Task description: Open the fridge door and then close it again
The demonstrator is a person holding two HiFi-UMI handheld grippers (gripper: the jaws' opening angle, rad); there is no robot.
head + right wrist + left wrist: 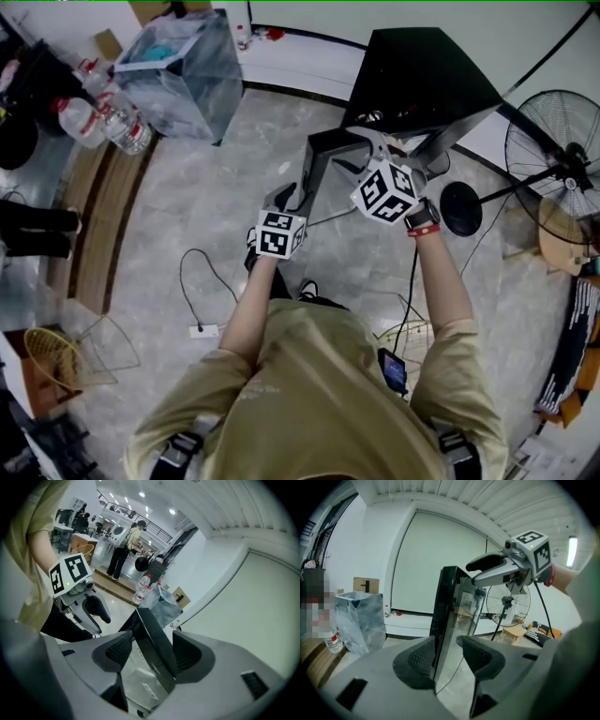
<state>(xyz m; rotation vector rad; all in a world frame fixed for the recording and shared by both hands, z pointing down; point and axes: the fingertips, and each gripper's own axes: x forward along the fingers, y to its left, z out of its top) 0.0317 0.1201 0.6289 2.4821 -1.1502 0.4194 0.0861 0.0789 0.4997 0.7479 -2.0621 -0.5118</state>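
Left gripper (446, 645): released. Its jaws are spread, and the free edge of the fridge door (449, 603) stands between the ribbed pads. One pad sits just beside the black frame; the other is apart from the glass.

Right gripper (152, 641): also released, jaws wide. It straddles the same door near its top corner, and neither pad visibly presses on it.

Why held so: both claws bracket the door's thin edge from either side. This likely lets either one nudge or pinch the door to swing it without a tight grip.

Where the door is: directly in front of the person, between the two grippers. In the head view it is angled out from the cabinet, so it looks part-way open.

Door's long axis: upright, from floor towards ceiling. It looks tilted in the right gripper view only because that claw is rolled over.

Which way it points: the narrow free edge faces the person, and the hinge side runs back to the cabinet.

Fridge (422, 84): a small black cabinet standing on the pale marble floor (216, 206).

Task stage: seemingly mid-swing. Whether the door is opening or closing cannot be told.

Around it: a standing fan (553, 141) to the right, and a clear plastic bin (178, 70) to the left, well apart.
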